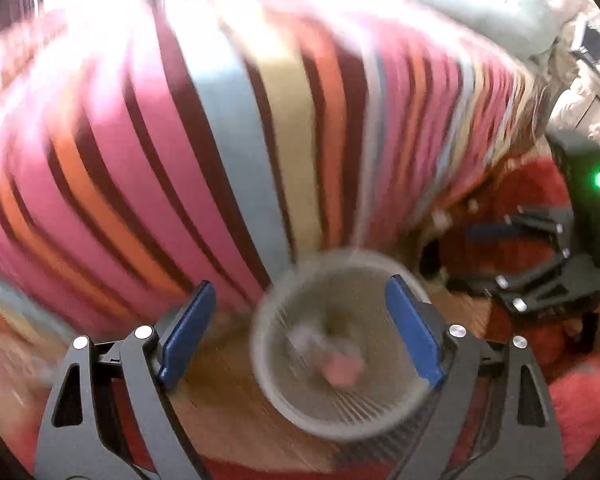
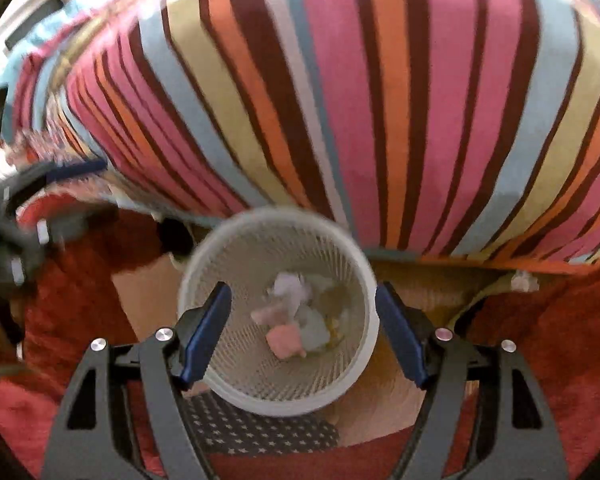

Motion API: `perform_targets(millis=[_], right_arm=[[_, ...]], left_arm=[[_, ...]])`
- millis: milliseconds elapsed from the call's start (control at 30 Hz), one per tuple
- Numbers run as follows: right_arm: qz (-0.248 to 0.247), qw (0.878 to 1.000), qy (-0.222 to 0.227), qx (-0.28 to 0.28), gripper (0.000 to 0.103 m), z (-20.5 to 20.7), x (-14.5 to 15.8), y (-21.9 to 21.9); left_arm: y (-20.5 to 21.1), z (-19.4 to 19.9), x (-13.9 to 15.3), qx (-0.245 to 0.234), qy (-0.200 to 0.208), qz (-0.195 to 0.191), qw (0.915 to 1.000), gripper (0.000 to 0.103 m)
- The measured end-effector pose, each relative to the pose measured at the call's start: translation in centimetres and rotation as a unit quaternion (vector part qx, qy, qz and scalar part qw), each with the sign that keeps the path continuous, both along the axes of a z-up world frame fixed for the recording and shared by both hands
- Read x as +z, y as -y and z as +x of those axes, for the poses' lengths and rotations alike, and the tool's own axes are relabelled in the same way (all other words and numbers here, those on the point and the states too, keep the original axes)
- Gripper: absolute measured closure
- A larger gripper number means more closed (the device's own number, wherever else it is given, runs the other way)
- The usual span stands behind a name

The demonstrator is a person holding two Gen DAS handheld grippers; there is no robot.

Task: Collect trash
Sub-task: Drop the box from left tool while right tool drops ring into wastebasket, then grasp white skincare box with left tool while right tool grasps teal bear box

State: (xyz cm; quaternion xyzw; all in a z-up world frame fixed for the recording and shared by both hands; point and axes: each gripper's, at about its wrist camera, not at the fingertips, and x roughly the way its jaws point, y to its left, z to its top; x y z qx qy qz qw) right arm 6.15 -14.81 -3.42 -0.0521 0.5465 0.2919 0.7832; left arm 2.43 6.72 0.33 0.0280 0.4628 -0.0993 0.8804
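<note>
— Between my right hand-held gripper [image 2: 302, 330] pads, spread and holding nothing, sits the white mesh bin [image 2: 204, 280] below, crumpled paper [image 2: 290, 320] inside.

— And your left?

— Left hand-held gripper [image 1: 300, 330] gapes empty over the same bin. I'd stay centred above the rim by the striped bed [image 2: 380, 100].

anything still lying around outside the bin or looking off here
One crumpled white scrap lies on the floor under the striped bedcover's edge, outside the mesh bin. The bin stands upright, trash inside.
</note>
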Motion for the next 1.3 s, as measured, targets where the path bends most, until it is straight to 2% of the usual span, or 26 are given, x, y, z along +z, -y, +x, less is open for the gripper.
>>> perform_targets(millis=[100,167,300,400,567,667,733,800,933,1000,1100,1233,1300], right_arm=[[0.034,0.999,0.042,-0.004,0.032,1.8,3.7,0.6],[0.049,0.995,0.089,-0.004,0.032,4.0,6.8,0.7],[0.054,0.983,0.174,-0.031,0.032,9.6,11.4,0.6],[0.045,0.977,0.199,-0.058,0.028,14.5,12.8,-0.2],[0.055,0.975,0.198,-0.079,0.028,21.4,13.2,-1.9],[0.053,0.975,0.2,-0.076,0.028,22.9,13.0,-2.7],[0.05,0.976,0.198,-0.072,0.028,23.9,13.0,-3.3],[0.046,0.977,0.197,-0.07,0.028,24.4,13.0,-3.6],[0.045,0.978,0.192,-0.06,0.028,26.1,12.9,-4.5],[0.041,0.978,0.196,-0.06,0.028,27.5,13.0,-5.0],[0.04,0.977,0.197,-0.066,0.028,29.9,13.5,-5.8],[0.016,0.974,0.209,-0.083,0.028,33.7,13.7,-7.6],[0.009,0.979,0.19,-0.08,0.028,35.5,13.0,-8.6]], left_arm=[[-2.1,3.8,4.8,-0.014,0.074,0.025,0.9969,0.019],[-3.3,6.9,7.0,-0.017,0.11,0.042,0.993,0.019],[-5.6,14.7,9.9,-0.026,0.128,0.027,0.9911,0.019],[-6.8,20.1,10.8,-0.034,0.139,0.031,0.9893,0.019],[-8.6,27.2,10.6,-0.067,0.131,0.032,0.9886,0.019],[-9.2,30.4,10.0,-0.108,0.118,0.029,0.9867,0.019],[-9.4,31.9,9.7,-0.119,0.11,0.033,0.9863,0.019],[-9.8,32.9,9.3,-0.121,0.105,0.041,0.9862,0.019],[-10.2,34.5,8.6,-0.13,0.08,0.025,0.988,0.019],[-9.8,35.1,8.2,-0.135,0.076,0.037,0.9872,0.019],[-9.6,35.9,8.0,-0.133,0.07,0.045,0.9876,0.019],[-10.1,37.2,7.8,-0.116,0.052,0.031,0.9914,0.019],[-10.0,37.6,7.7,-0.122,0.047,0.04,0.9906,0.019]])
